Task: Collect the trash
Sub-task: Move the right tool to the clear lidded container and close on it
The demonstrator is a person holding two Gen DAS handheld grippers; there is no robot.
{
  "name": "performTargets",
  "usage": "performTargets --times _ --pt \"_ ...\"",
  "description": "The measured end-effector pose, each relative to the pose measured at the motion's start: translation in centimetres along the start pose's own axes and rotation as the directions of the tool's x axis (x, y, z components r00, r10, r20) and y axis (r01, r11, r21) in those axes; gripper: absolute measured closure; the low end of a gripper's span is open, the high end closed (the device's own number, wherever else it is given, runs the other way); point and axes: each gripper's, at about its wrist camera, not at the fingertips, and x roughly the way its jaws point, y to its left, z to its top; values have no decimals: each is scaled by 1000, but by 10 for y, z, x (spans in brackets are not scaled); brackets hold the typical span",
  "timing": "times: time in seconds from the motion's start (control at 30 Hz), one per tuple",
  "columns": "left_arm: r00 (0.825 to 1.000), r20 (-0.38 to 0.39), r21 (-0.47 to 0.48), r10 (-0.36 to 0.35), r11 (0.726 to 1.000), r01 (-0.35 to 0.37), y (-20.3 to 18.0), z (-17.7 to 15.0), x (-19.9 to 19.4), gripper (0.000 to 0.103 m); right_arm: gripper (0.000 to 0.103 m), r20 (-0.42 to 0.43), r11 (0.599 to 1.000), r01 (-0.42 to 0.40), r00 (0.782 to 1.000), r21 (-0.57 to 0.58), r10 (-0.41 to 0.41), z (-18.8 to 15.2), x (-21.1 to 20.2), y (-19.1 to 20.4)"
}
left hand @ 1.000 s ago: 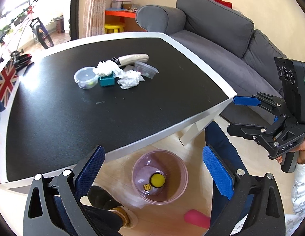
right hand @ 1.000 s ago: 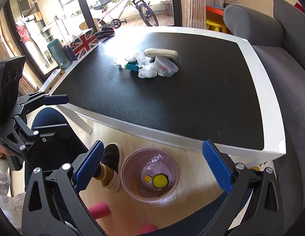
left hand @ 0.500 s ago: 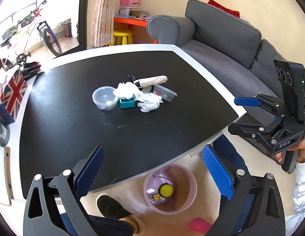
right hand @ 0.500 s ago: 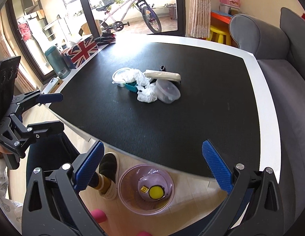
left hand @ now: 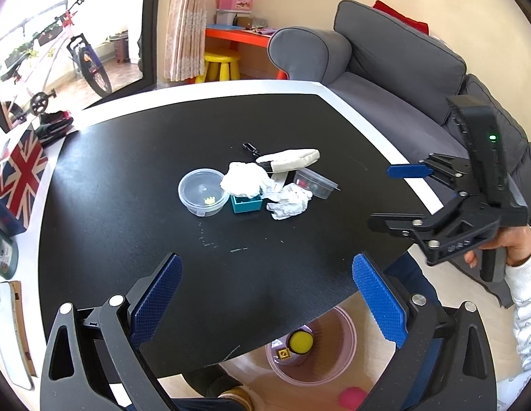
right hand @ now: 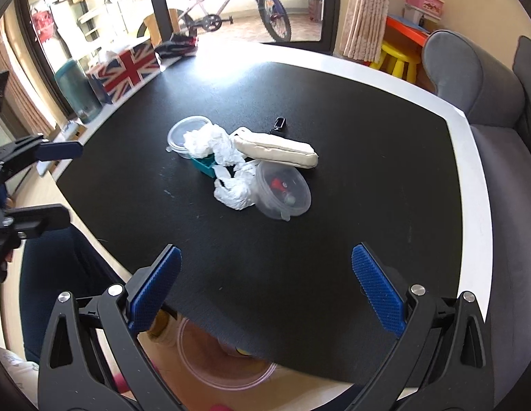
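I hold the left gripper [left hand: 265,294] and right gripper [right hand: 265,291] spread wide, both empty. The tissues [left hand: 244,183] lie on the table [left hand: 128,226], well ahead of both fingertips; the bin [left hand: 313,349] sits below them.

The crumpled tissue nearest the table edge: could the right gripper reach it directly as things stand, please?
Probably yes: the right gripper is open and empty, bare table lies between it and the crumpled tissue, though a plastic container touches it.

The right gripper [right hand: 265,286] hangs wide open over the black table [right hand: 334,257]; crumpled tissues [right hand: 210,145] lie at twelve o'clock, a pink bin [right hand: 210,370] at six.
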Motion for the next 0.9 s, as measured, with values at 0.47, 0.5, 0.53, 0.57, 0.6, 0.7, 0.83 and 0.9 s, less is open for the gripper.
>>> performTargets --times 0.47,0.5,0.53,0.57,0.6,0.7,0.83,0.9 --pt "1000 -7 -26 6 1000 -7 14 -1 4 7 24 -91 994 16 996 -110 -26 24 58 -3" --pt "1000 -8 -28 7 1000 -7 15 -1 4 8 24 -93 993 16 995 -115 -27 25 61 -2" --pt "1000 -8 -29 6 1000 -6 16 -2 3 7 27 -96 992 17 995 -121 -28 25 64 -1" --pt "1000 -9 -32 6 999 -6 17 -2 4 7 33 -98 992 18 995 -127 -30 26 66 -1" --pt "1000 -10 -33 6 999 -6 17 -2 4 7 36 -99 991 20 995 -129 -33 26 67 0" --pt "1000 -14 -40 3 999 -3 20 -3 6 7 48 -89 990 28 995 -136 -40 27 68 0" --pt "1000 -17 -42 -3 999 2 22 -3 8 7 61 -77 991 25 996 -132 -36 28 66 0" --pt "1000 -18 -41 -6 999 5 21 -3 9 8 64 -68 991 26 997 -130 -35 28 63 -1"
